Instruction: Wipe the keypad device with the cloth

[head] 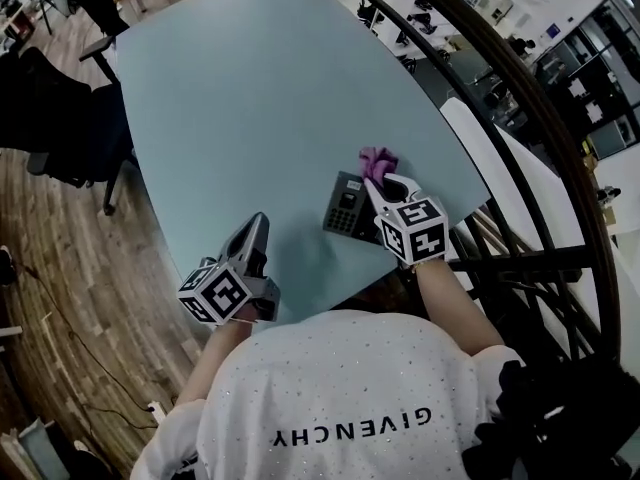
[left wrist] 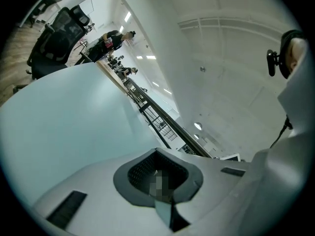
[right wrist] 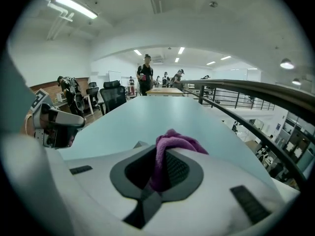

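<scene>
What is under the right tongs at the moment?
The keypad device lies on the table beneath the right tongs, which grip the purple cloth. The tongs cover its right edge, so whether the cloth touches it cannot be seen.

The one word that can be read is GIVENCHY, in dark capitals across the person's white shirt (head: 350, 408), behind both grippers on the near side. In the head view it stands upside down. The cubes on the left gripper (head: 257, 223) and the right gripper (head: 380, 180) bear only black-and-white square markers, no letters. The keypad device (head: 345, 206), just left of the right gripper's tips, seems to have marked keys, too small to read.
</scene>
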Available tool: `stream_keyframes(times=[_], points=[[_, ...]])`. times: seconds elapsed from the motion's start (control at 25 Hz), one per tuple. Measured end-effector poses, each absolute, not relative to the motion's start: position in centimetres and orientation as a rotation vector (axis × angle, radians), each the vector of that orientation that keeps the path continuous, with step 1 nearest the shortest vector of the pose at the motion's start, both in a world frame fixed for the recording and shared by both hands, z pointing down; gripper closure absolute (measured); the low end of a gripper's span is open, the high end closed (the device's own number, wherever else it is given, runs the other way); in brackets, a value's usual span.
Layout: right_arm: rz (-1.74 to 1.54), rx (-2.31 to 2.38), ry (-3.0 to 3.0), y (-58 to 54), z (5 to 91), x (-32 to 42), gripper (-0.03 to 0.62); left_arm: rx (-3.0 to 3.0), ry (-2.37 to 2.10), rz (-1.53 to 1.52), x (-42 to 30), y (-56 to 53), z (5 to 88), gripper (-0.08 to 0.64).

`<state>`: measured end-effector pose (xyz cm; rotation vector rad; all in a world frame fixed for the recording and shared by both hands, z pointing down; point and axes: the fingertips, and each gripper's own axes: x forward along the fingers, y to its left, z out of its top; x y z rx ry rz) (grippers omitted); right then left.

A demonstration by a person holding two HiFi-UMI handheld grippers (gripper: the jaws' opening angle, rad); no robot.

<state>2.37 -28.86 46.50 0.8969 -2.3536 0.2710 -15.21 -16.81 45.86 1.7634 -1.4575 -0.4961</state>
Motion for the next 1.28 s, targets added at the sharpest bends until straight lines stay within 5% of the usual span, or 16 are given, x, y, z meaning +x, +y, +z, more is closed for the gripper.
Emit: stream_keyframes(times=[0.64, 1.28], points=[[0.267, 0.783, -2.457, -28.8, 45.9, -3.7, 0.565, 1.678, -1.55, -0.481, -17.7, -13.5, 46.7, 0.56], [-0.089, 0.52, -2.373, -25.0, 48.5, -6.1, 0.565, 1.717, -1.545, -0.49, -16.9, -13.2, 45.6, 0.56]])
